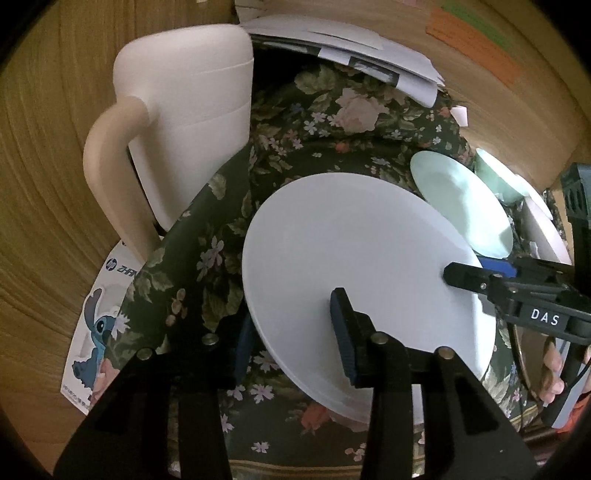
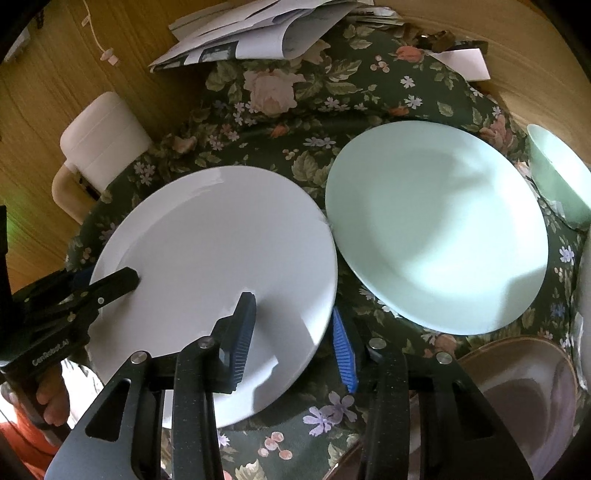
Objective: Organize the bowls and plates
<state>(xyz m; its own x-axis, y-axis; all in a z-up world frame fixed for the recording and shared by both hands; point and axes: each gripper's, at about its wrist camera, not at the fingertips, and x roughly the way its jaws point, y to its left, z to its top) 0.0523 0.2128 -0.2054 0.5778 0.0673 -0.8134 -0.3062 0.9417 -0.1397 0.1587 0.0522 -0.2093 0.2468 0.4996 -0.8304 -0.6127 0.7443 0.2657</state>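
A white plate [image 1: 354, 266] [image 2: 218, 266] lies on the floral cloth. My left gripper [image 1: 291, 339] is open, its jaws straddling the plate's near-left rim, one finger over the plate and one below the edge. My right gripper [image 2: 295, 339] is open and straddles the plate's right rim; it shows in the left wrist view [image 1: 476, 273]. A pale green plate [image 2: 436, 225] [image 1: 461, 206] lies just right of the white one, rims almost touching. A green bowl [image 2: 561, 177] [image 1: 495, 173] stands at the far right.
A white jug with a beige handle [image 1: 184, 122] [image 2: 99, 140] stands at the left table edge. Papers [image 1: 351, 48] [image 2: 258, 33] lie at the back. A brown-rimmed bowl [image 2: 524, 398] sits near right. A white dish [image 1: 543, 229] sits beyond the green plate.
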